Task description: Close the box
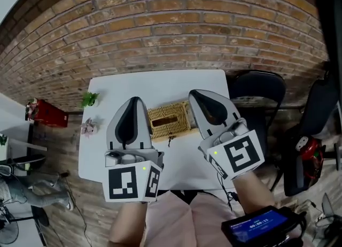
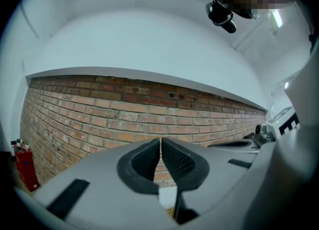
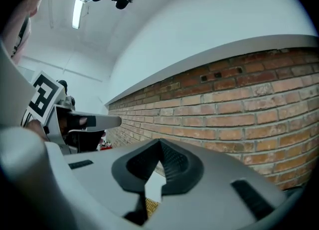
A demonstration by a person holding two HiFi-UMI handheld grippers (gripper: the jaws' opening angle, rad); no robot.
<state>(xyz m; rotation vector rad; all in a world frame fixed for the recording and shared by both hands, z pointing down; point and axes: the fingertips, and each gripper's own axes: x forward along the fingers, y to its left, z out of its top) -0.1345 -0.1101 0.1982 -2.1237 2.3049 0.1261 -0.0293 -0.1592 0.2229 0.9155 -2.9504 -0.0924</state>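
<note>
Above the white bench (image 1: 155, 83), left claw (image 1: 133, 102) and right claw (image 1: 195, 94) hang empty, jaws together, flanking the woven wicker box (image 1: 170, 118). Advisable: confirm the lid sits flush, pressing evenly from both sides.

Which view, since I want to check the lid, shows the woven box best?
The head view: the woven box sits on the white table between the left gripper and right gripper, its top seen from above. Each gripper view points at the brick wall and catches only a sliver of weave below its shut jaws.
</note>
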